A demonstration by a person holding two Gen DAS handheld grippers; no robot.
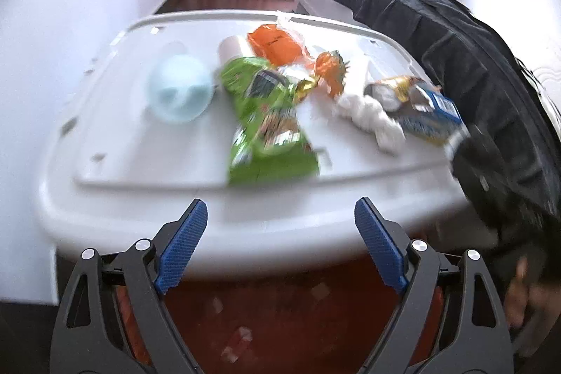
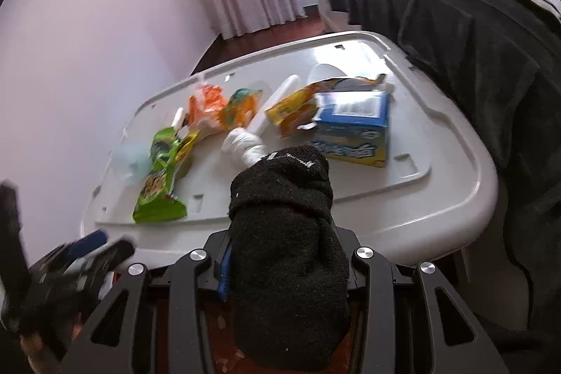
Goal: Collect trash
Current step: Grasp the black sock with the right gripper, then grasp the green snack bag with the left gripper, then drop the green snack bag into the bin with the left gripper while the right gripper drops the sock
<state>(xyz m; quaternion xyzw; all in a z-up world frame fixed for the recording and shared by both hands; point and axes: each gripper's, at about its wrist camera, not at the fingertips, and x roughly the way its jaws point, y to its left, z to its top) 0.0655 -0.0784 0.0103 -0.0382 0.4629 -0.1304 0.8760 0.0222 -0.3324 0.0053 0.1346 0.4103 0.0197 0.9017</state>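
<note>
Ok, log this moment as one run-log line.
left claw: open, empty, short of white lid | right claw: shut on black sock | green snack bag, blue box: on lid

Your trash lies scattered on the white surface: a green snack bag nearest, orange wrappers beyond it, crumpled white tissue and a blue box to the right.
</note>
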